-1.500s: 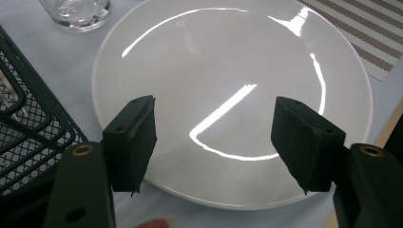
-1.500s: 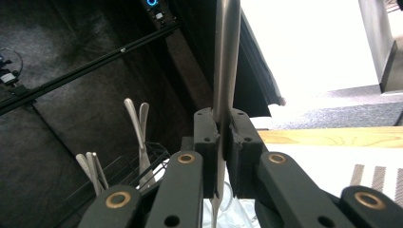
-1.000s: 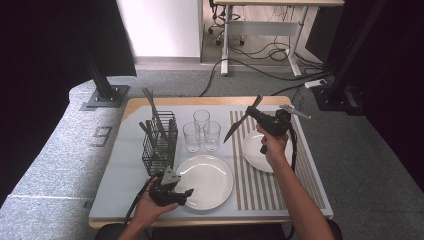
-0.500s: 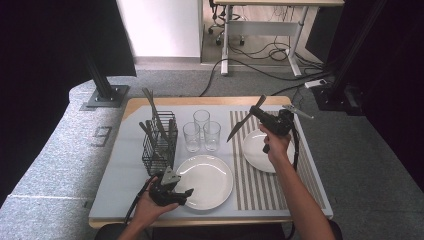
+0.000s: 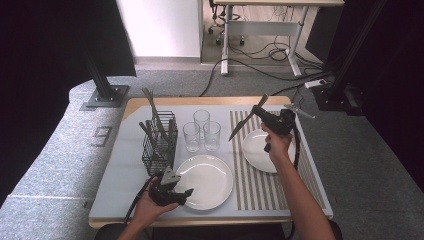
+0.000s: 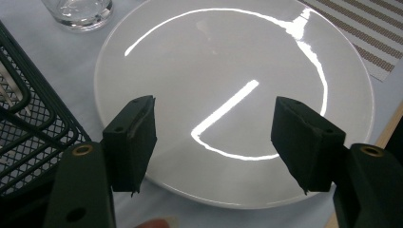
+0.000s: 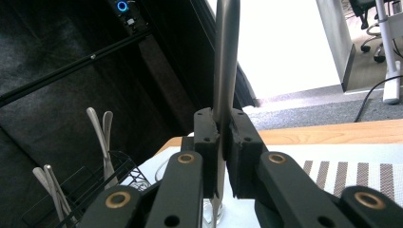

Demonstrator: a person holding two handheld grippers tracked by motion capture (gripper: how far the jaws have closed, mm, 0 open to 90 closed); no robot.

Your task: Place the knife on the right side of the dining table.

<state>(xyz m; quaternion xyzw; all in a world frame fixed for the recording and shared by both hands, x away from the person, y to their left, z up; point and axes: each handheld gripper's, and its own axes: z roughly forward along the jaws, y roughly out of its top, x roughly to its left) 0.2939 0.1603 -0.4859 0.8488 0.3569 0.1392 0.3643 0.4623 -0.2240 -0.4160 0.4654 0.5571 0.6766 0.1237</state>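
**Inspector A:** High view: the right gripper (image 5: 257, 116) is raised above the striped grey placemat (image 5: 260, 185), over the small round white plate (image 5: 255, 150). What is it carrying?

**Inspector B:** A slim silver metal table knife (image 5: 245, 122), lying at a slant in the air. In the right gripper view the jaws are pressed together on the knife's handle (image 7: 224, 66).

**Inspector A:** And the left gripper (image 5: 182, 195)?

**Inspector B:** Low at the table's near edge, beside the black wire-mesh cutlery basket (image 5: 159, 145). The left gripper view shows its jaws standing apart with nothing between them, poised over the near rim of the large round white plate (image 6: 237, 71).

**Inspector A:** Other items?

**Inspector B:** Three clear drinking glasses (image 5: 201, 131) clustered just behind the large plate; silver cutlery handles (image 5: 150, 107) upright in the basket.
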